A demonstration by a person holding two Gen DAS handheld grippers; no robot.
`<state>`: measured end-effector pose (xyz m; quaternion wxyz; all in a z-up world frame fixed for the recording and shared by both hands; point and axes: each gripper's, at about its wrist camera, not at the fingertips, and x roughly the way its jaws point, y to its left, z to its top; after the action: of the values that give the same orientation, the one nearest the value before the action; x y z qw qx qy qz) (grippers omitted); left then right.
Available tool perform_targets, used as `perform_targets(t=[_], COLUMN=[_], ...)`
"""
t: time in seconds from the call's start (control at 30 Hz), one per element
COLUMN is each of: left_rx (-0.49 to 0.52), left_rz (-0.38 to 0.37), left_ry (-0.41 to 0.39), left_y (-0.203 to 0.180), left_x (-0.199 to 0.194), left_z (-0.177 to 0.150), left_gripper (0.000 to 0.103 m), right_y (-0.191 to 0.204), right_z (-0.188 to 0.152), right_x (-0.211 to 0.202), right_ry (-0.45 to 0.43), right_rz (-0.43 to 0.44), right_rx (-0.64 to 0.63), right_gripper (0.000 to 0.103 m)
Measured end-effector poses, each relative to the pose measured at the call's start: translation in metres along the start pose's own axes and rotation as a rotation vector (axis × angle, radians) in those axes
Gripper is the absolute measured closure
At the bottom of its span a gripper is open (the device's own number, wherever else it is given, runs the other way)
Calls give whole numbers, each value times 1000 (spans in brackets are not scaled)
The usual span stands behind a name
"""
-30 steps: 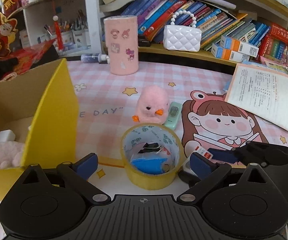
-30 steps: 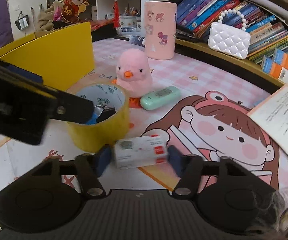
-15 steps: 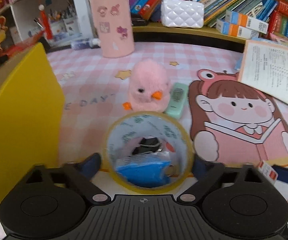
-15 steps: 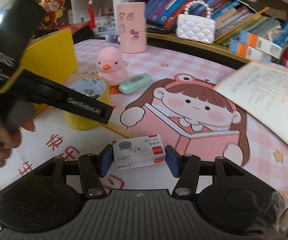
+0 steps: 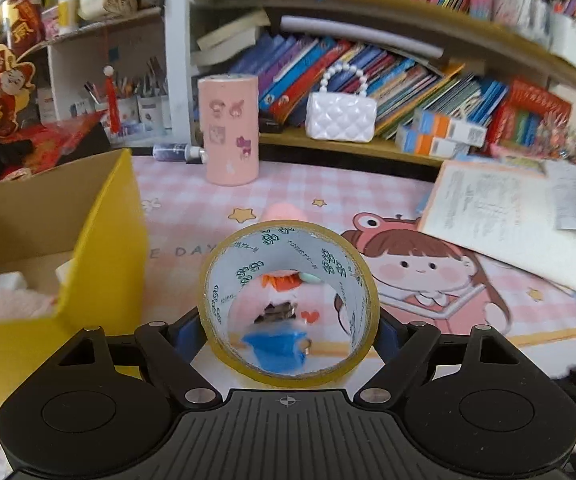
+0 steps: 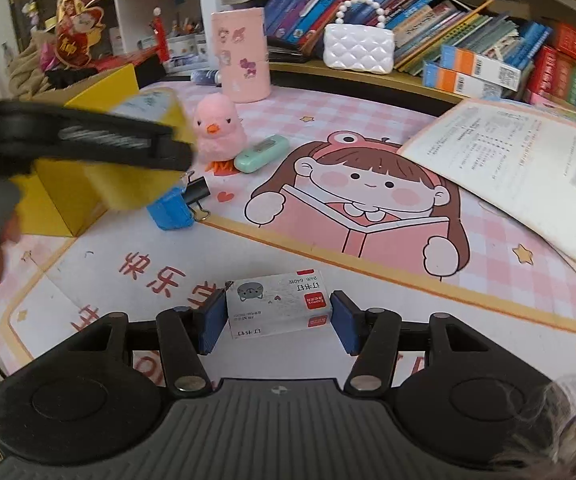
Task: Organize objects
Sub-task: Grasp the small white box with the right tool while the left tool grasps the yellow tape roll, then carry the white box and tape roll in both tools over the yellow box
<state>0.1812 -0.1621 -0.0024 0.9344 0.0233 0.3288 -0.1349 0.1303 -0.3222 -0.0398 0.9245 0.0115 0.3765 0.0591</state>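
Observation:
My left gripper (image 5: 288, 330) is shut on a yellow tape roll (image 5: 288, 372) and holds it lifted above the mat, next to the yellow cardboard box (image 5: 104, 232). In the right wrist view the left gripper (image 6: 88, 140) and the tape roll (image 6: 160, 112) hang in front of the yellow box (image 6: 100, 84). My right gripper (image 6: 278, 318) is shut on a small white staple box (image 6: 278, 308), held above the mat. A blue block (image 6: 168, 210), a black binder clip (image 6: 196, 190), a pink chick toy (image 6: 218, 126) and a green case (image 6: 262, 154) lie on the mat.
A pink cylinder holder (image 5: 232, 128) and a white quilted purse (image 5: 340, 116) stand at the back by the bookshelf. An open booklet (image 6: 520, 160) lies at the right. A pink plush (image 5: 12, 304) lies inside the yellow box. The cartoon mat (image 6: 368, 208) covers the table.
My left gripper closed on the tape roll and lifted it off the blue block and clip. My right gripper drew back toward the front with the staple box.

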Motion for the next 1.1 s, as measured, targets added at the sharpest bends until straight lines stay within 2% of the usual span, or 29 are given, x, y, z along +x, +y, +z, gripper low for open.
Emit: perform_targets(t=[0.1,0.27,0.6,1.1], left_rx=[-6,-26,-102,-103], left_rz=[-3,38,119,152], left_ry=[1,26,54,51], left_y=[8,29,79,140], left_x=[-24,-61,-106,-168], left_z=[-14,-38,-91,-131], left_gripper=[20,20,20,20], right_y=[11,38,111,202], right_z=[0,-6,-22,-53], right_x=[-8,-18,-32,-65], right_ry=[-8,-15,14,8], right_rz=[-8,-3,42,34], right_rx=[4,-34,-108,-147], right_gripper=[50,50,50,49])
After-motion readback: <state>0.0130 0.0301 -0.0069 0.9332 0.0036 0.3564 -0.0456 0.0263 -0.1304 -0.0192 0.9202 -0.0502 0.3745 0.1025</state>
